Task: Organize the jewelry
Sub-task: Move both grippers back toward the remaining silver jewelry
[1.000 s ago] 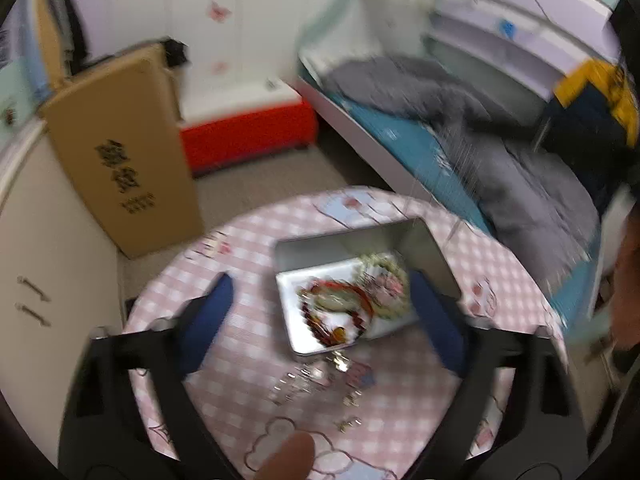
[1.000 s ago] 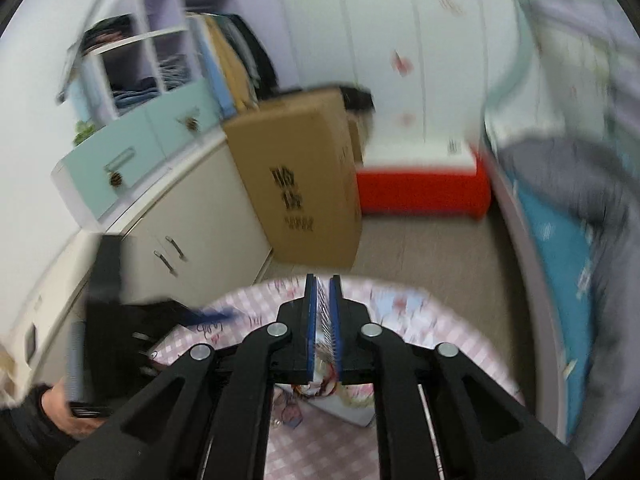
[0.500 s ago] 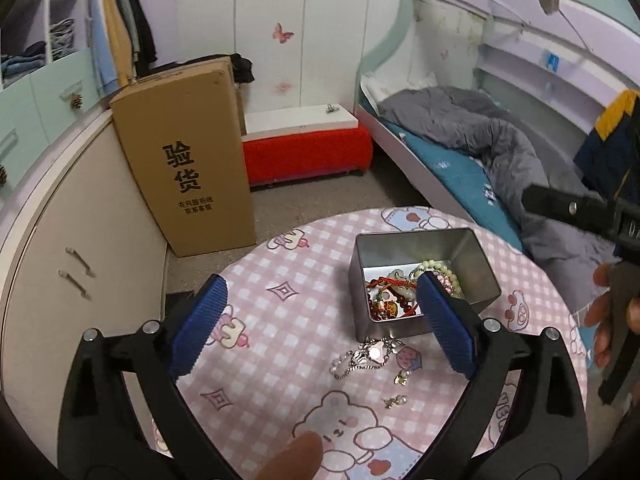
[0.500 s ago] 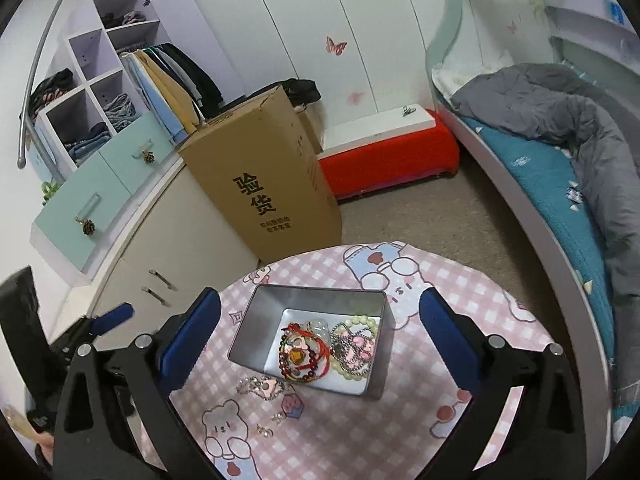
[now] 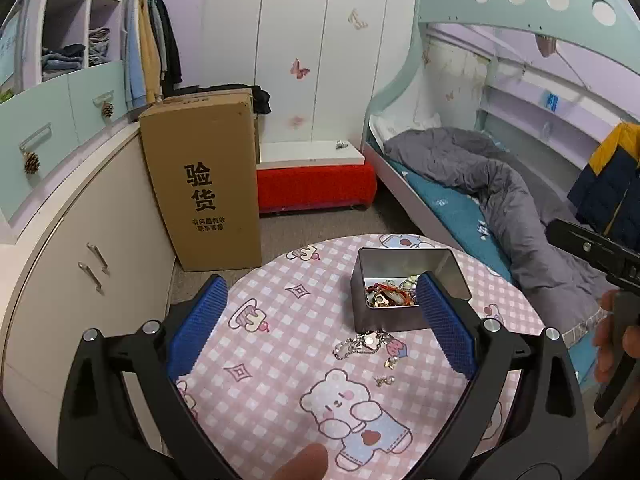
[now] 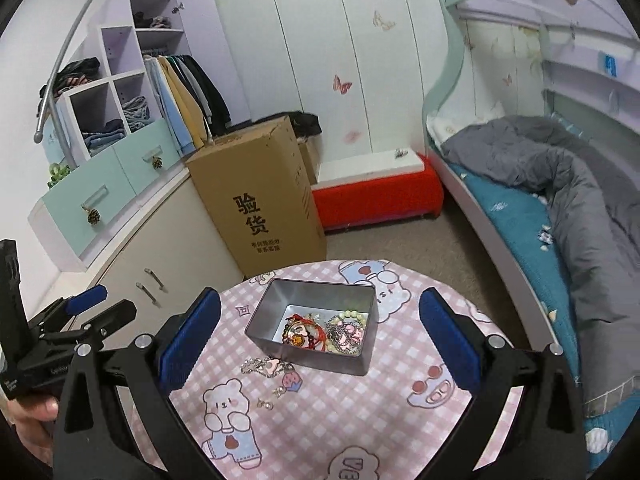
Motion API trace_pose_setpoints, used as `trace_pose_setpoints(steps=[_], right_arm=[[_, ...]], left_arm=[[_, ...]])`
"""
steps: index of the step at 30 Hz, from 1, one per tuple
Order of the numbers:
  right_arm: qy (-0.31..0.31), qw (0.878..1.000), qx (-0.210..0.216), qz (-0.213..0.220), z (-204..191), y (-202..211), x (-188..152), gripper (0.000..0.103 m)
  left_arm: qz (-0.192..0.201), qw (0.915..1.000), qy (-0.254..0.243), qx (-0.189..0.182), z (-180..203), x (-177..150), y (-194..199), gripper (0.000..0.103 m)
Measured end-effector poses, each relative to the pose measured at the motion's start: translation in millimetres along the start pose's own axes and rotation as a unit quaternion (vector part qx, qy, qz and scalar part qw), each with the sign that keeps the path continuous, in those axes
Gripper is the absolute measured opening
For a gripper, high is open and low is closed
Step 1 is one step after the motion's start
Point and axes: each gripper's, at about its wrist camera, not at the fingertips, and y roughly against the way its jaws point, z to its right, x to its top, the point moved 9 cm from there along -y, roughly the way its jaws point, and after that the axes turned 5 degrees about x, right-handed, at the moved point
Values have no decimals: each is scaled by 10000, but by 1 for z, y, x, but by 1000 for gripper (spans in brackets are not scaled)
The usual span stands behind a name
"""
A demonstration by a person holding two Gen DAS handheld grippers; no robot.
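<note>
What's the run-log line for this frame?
left gripper: open, empty | right gripper: open, empty | tin: holds bracelets | chain, small charms: loose on table

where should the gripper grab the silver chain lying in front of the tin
Grip the silver chain at its bunched middle, coming straight down from above with the right gripper, which is open. It lies flat and slack on the tablecloth, apart from the metal tin, so no side offers an edge.
</note>
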Motion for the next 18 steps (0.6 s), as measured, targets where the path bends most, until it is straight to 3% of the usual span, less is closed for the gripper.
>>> trace_pose_setpoints(steps=[8, 18], right_arm=[[186, 9992, -349, 15, -2, 22, -36, 96], [94, 9973, -539, -488, 0, 3, -104, 96]], left_arm=[[19, 10000, -47, 26, -4, -28, 16, 93], [-404, 9986, -307, -177, 17, -86, 1, 93]])
